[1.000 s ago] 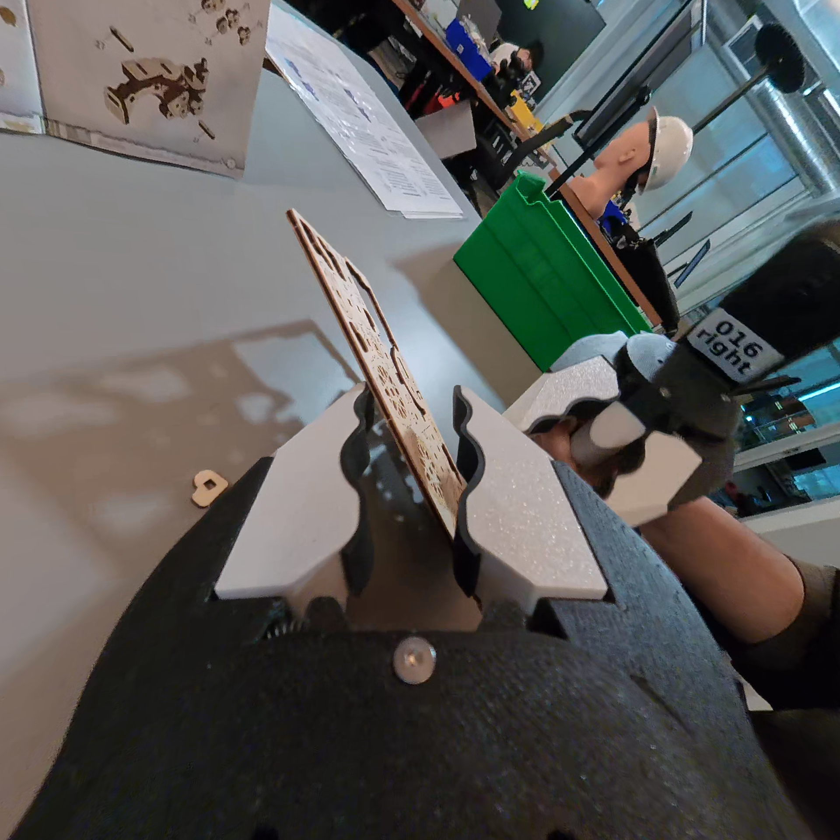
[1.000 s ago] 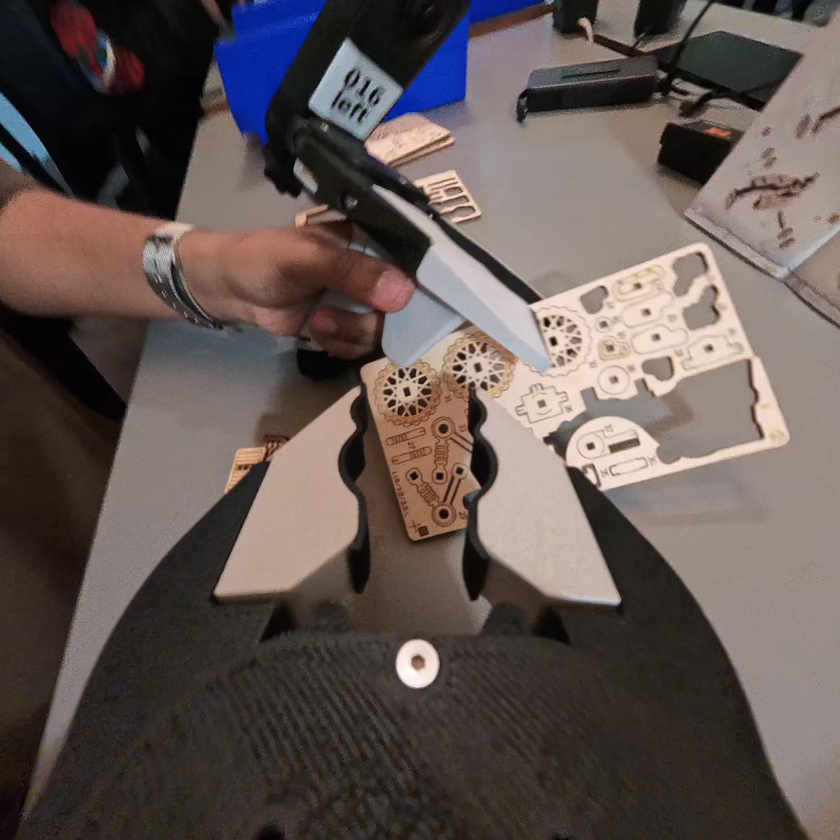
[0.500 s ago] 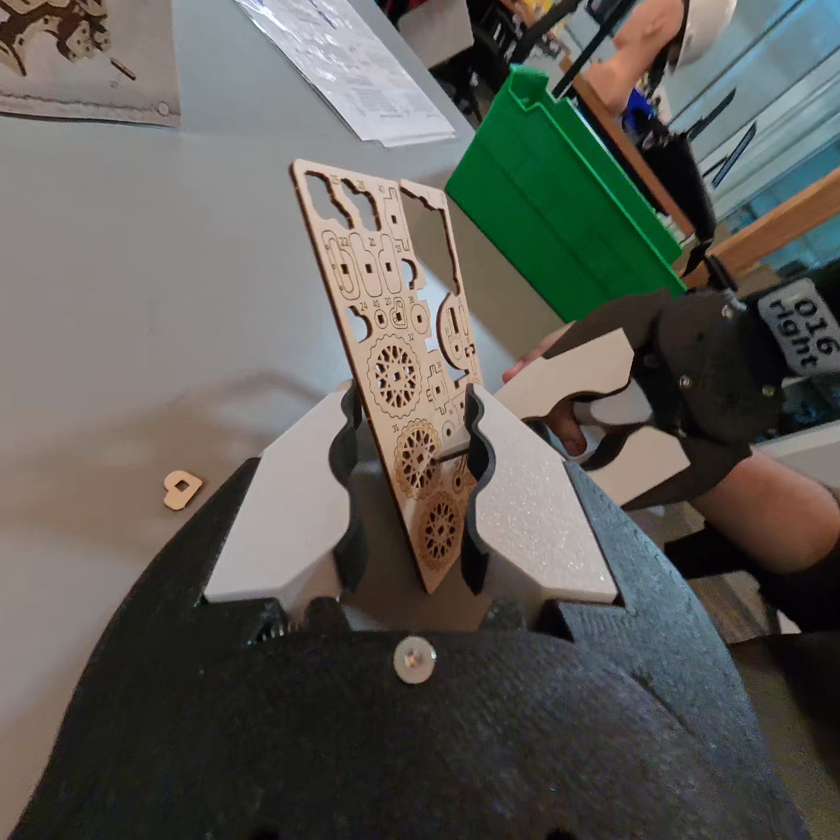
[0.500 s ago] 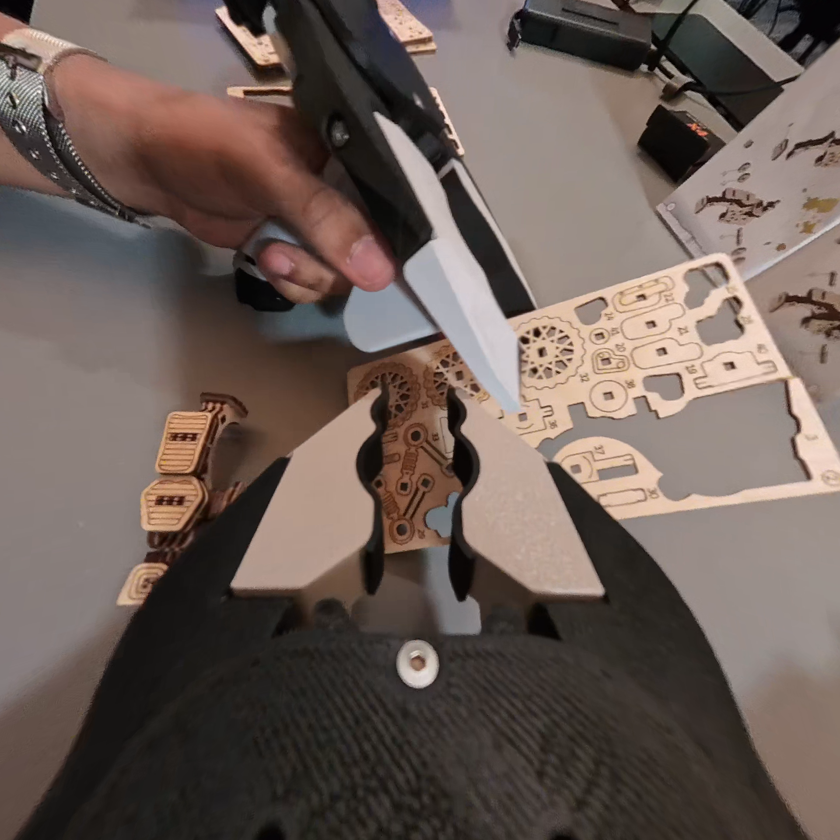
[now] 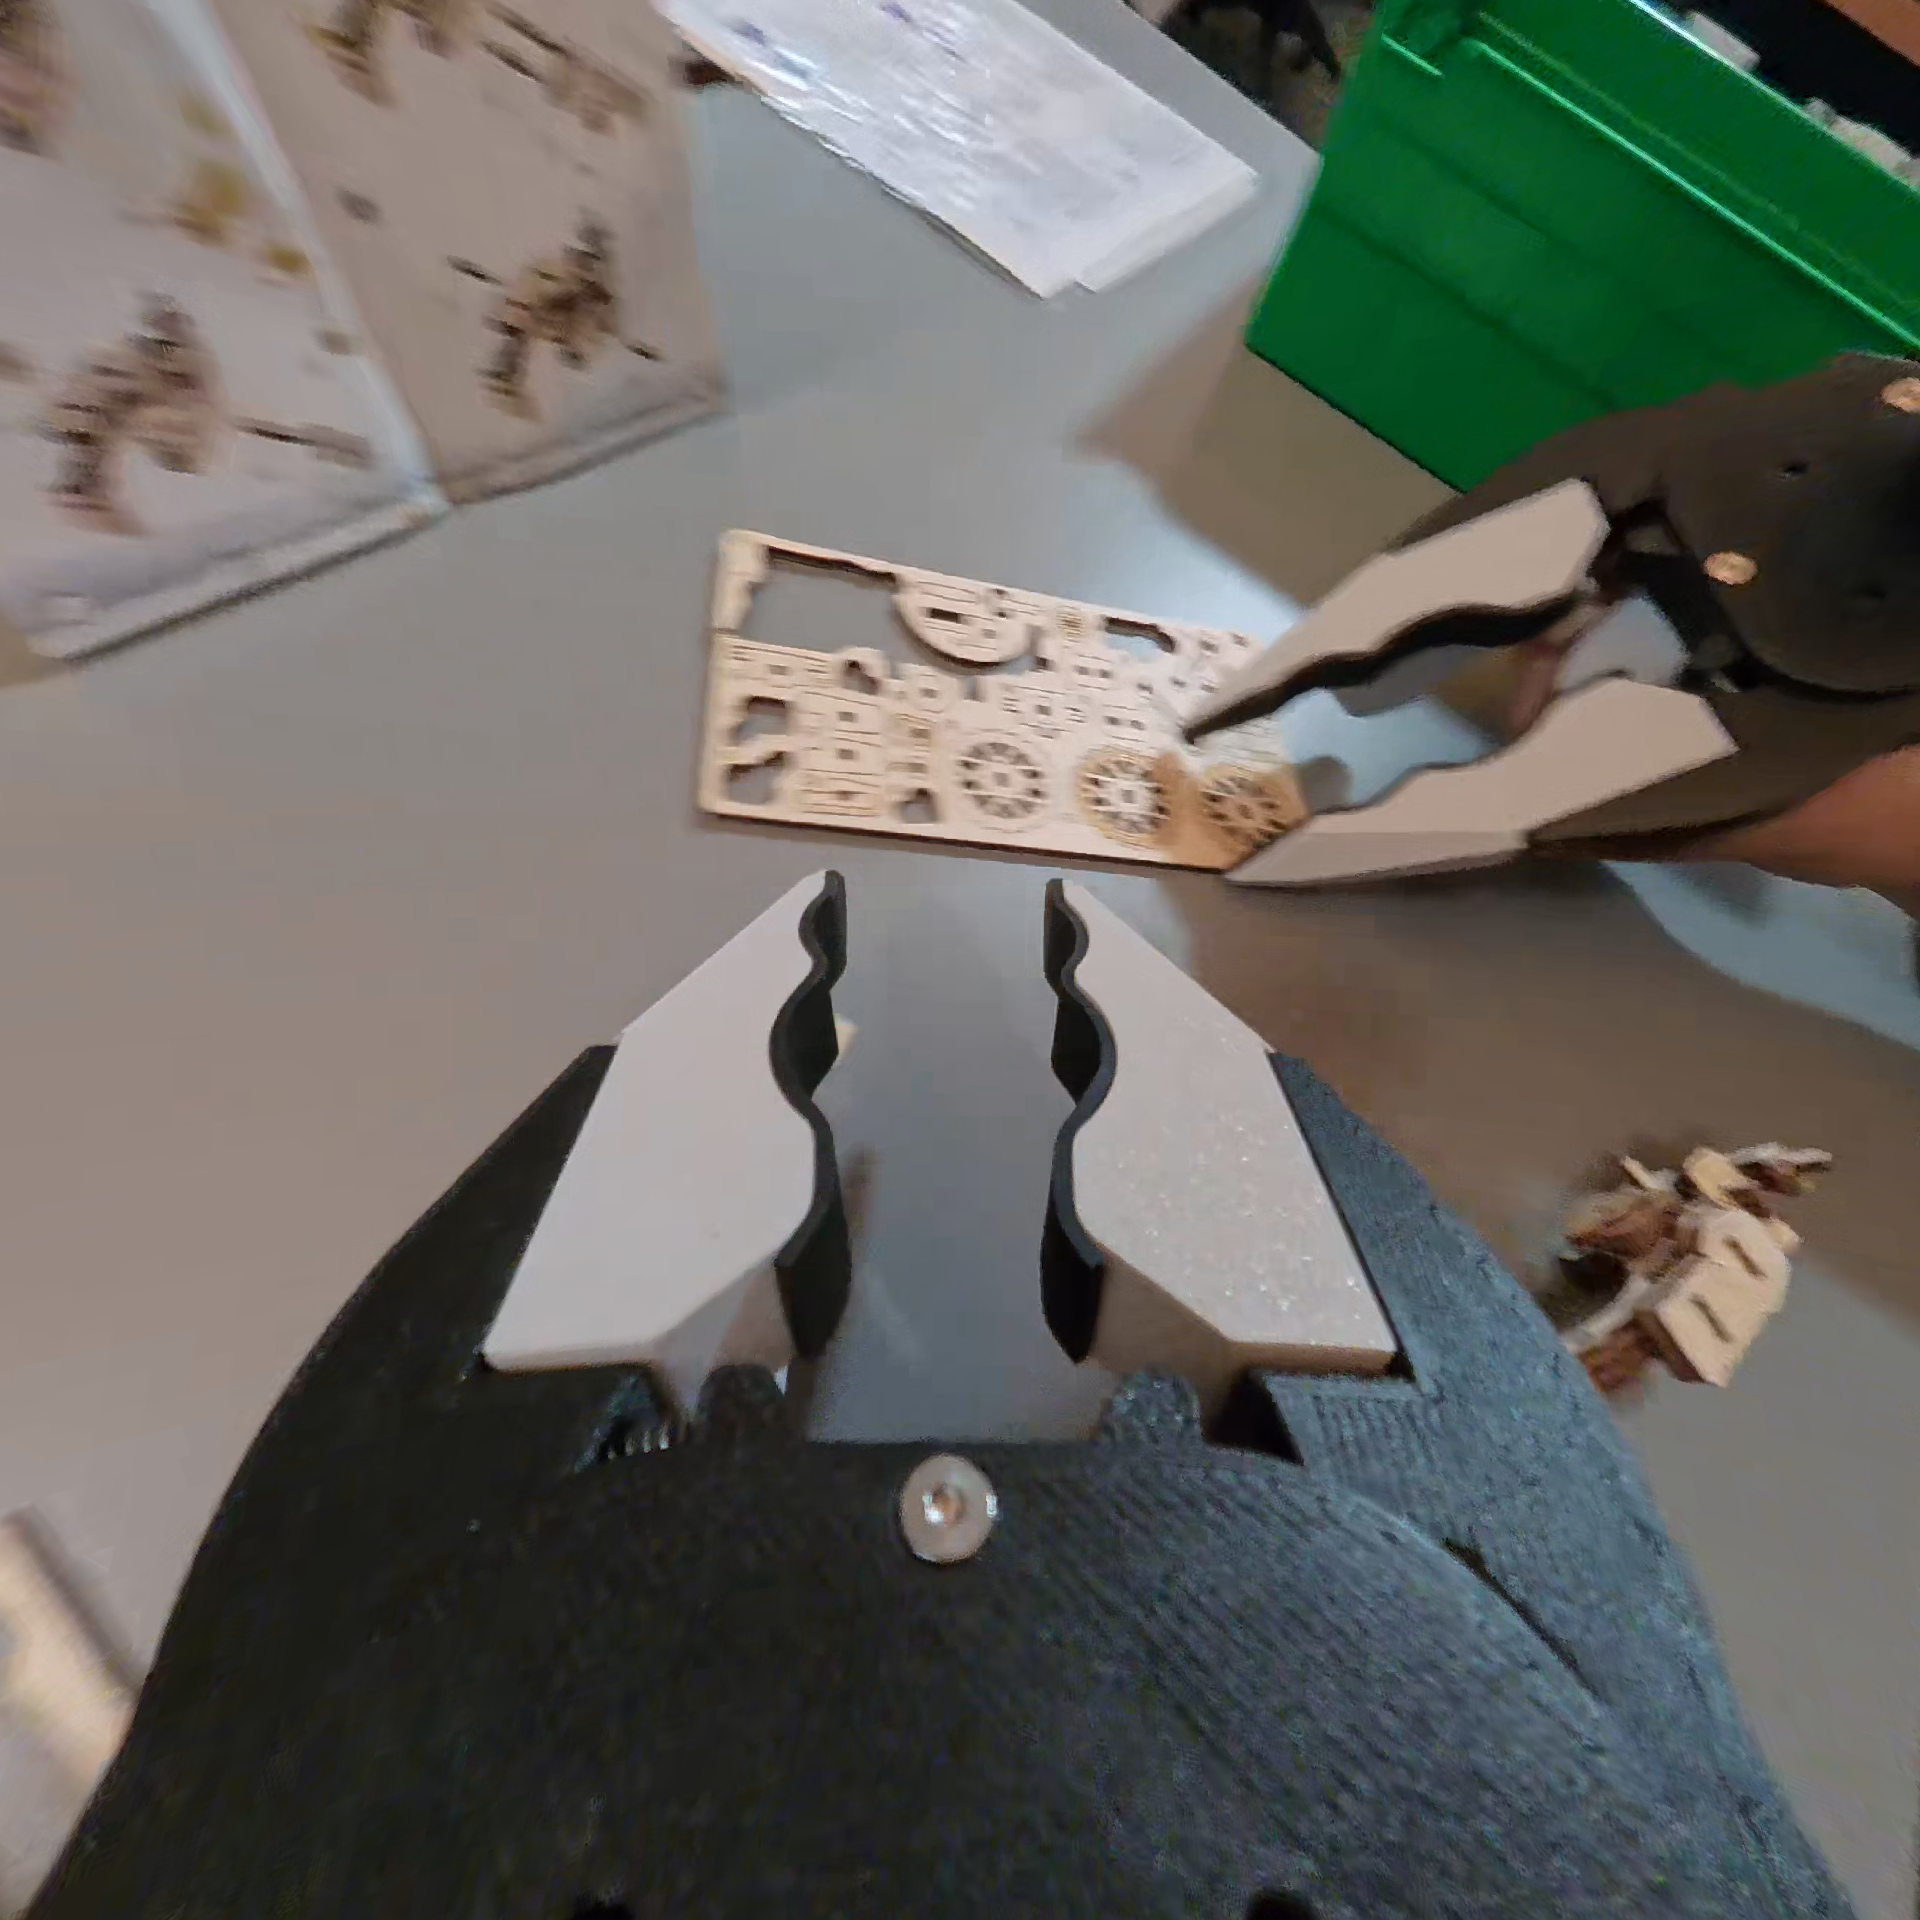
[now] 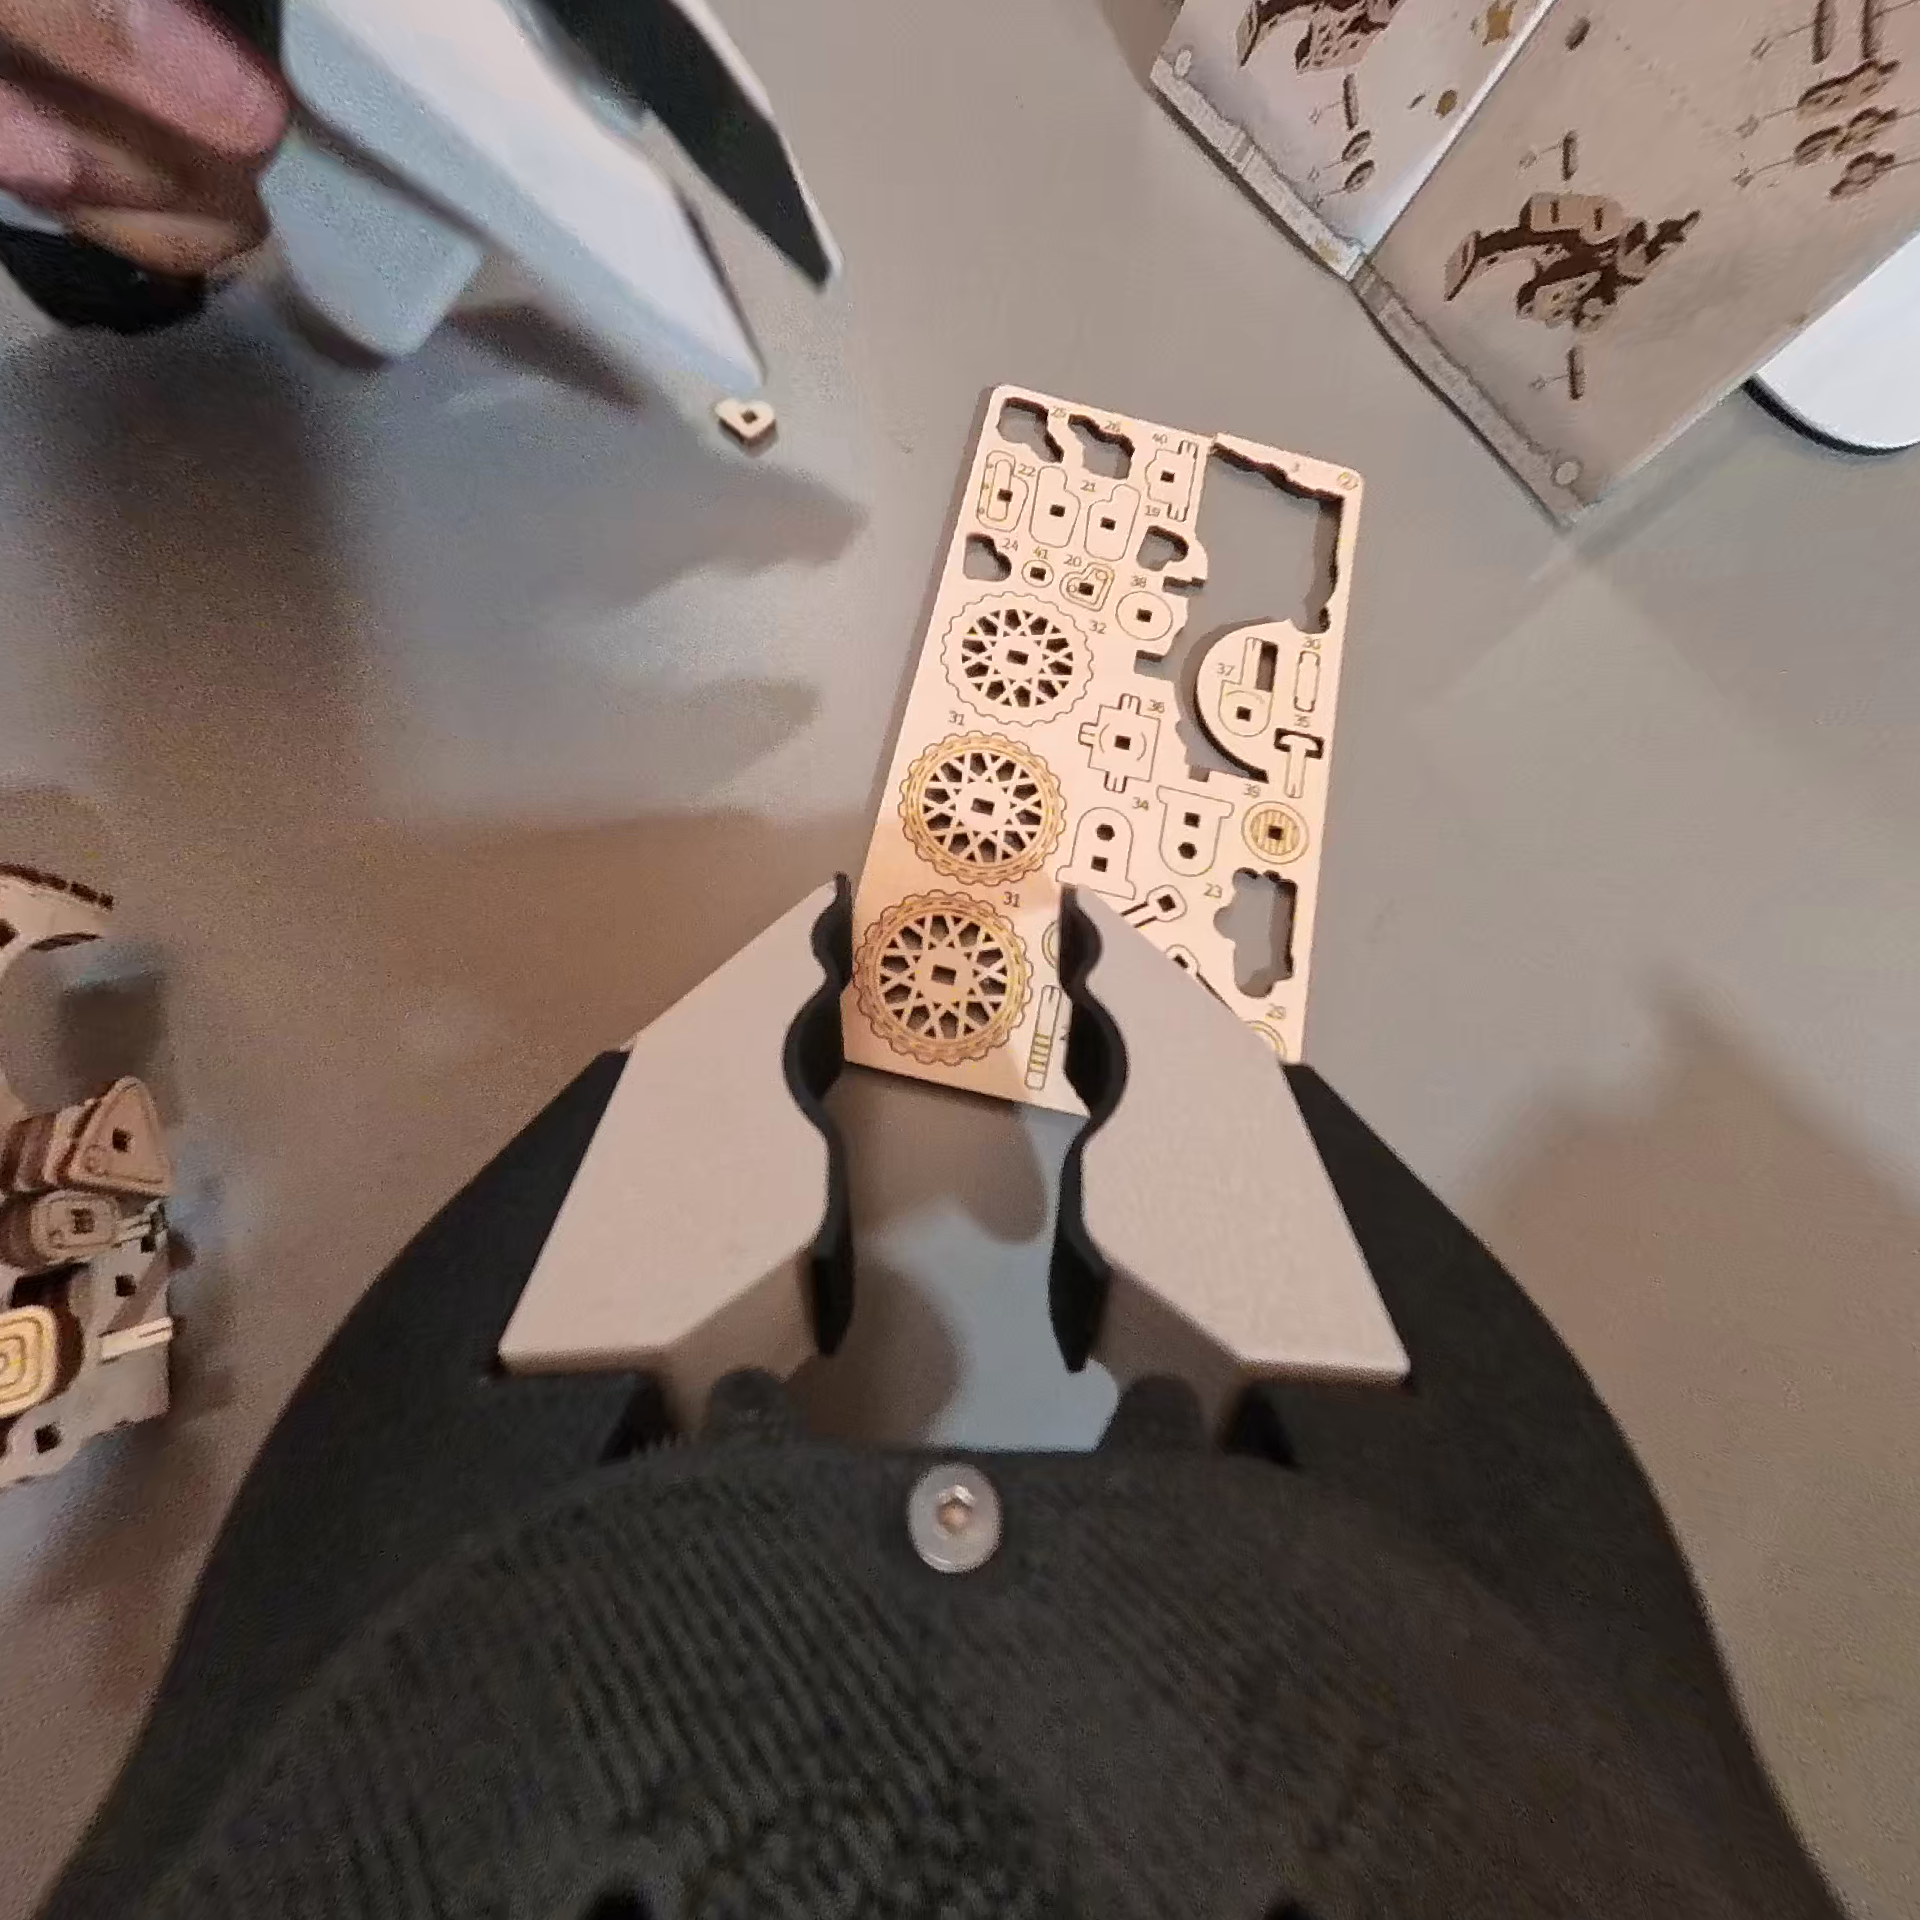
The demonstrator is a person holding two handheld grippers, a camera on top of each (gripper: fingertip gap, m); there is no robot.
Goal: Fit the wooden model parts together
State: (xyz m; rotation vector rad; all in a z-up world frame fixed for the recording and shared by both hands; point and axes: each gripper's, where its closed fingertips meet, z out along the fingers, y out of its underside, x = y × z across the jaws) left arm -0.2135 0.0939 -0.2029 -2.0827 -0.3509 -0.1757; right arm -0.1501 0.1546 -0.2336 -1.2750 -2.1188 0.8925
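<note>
Both grippers (image 5: 940, 894) (image 6: 956, 899) off wooden sheet (image 6: 1132, 717) now

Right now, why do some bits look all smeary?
Left wrist view: the booklet and sheet are smeared by motion blur. Right wrist view: the sheet is sharp, while the left gripper blurs and throws soft shadows on the table.

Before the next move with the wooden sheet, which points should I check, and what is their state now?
1. Left gripper empty, jaws apart: ok.
2. Right gripper at the near end of the wooden sheet, jaws apart: ok.
3. Sheet actually held by right gripper: cannot tell.
4. Small loose piece on the table, apart from the sheet: ok.
5. Partly built model away from both grippers: ok.
</note>
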